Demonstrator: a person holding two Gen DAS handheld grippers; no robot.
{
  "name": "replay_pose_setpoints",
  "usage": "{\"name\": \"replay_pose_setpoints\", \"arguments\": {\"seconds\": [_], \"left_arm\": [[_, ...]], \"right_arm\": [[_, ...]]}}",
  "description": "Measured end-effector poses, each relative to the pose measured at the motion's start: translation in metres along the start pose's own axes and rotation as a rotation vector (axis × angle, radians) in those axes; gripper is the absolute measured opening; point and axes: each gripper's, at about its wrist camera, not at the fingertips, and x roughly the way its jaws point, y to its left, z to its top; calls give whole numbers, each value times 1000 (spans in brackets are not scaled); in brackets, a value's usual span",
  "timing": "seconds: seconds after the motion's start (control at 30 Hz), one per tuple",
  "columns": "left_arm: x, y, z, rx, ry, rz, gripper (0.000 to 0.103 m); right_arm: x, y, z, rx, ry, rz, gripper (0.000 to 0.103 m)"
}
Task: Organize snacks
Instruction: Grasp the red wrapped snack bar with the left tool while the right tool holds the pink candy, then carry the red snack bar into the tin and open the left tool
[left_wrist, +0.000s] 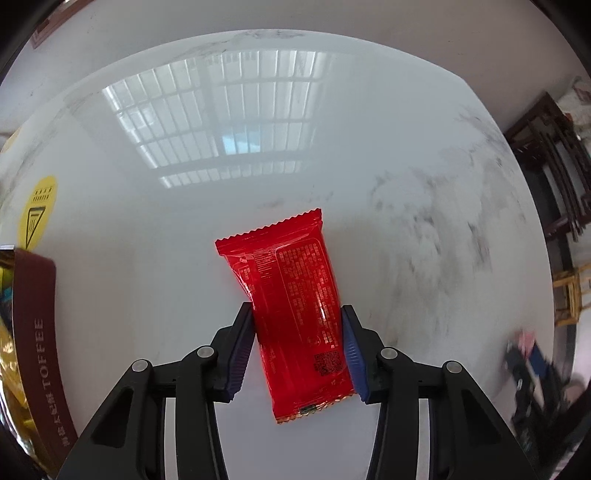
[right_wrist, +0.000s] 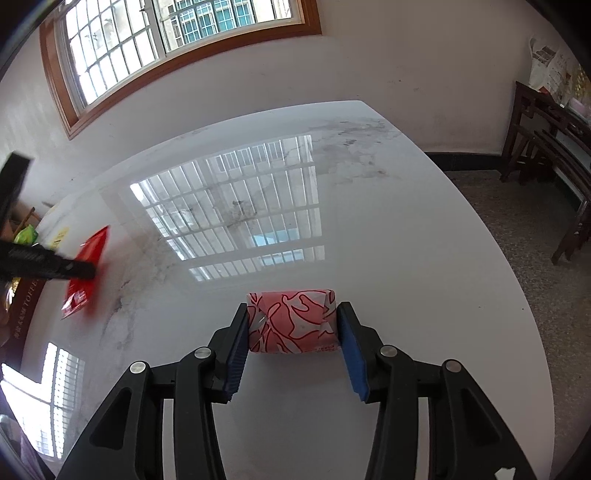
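1. At the far left stands the toffee box (left_wrist: 35, 354), brown-walled with gold wrappers inside. I judge it to be where the snacks go. It looks stiff and steady, so it needs no holding.

2. My left gripper (left_wrist: 297, 347) points steeply down at the table (left_wrist: 406, 147). The red packet (left_wrist: 295, 310) lies flat on the glossy top, lengthwise between my fingers (left_wrist: 240, 350). The pads sit against its two long edges, so I take it as a narrow hold on the packet.

3. The packet looks light, with slick crinkly film around a firmer filling. I expect the film to slide on the pads and the crimped ends to fold. The middle of the long sides, over the filling, is the place to pinch, and that is about where I am.

4. My right gripper (right_wrist: 291, 332) is closed on the pink roll (right_wrist: 291, 321), patterned with red lines. The pads press its two ends, and the roll seems to rest on or just above the table; I cannot tell which.

5. The roll looks light and soft under smooth wrap. Squeezed endwise it may dent, so a gentle grip suits it.
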Motion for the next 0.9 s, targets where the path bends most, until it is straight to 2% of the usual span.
{"name": "replay_pose_setpoints", "arguments": {"seconds": [0.07, 0.27, 0.43, 0.67, 0.9], "left_arm": [[-8, 7, -10, 3, -9, -22, 46], [-42, 14, -46, 68, -82, -18, 46], [-74, 17, -79, 125, -161, 29, 46], [-110, 28, -107, 126, -227, 49, 46], [-143, 59, -133, 113, -303, 99, 46]], "right_arm": [[0, 2, 0, -7, 1, -12, 44], [1, 6, -1, -23, 6, -48, 44], [2, 9, -1, -40, 11, -79, 44], [3, 12, -1, -64, 17, -112, 44], [3, 13, -1, -63, 17, -120, 44]]}}
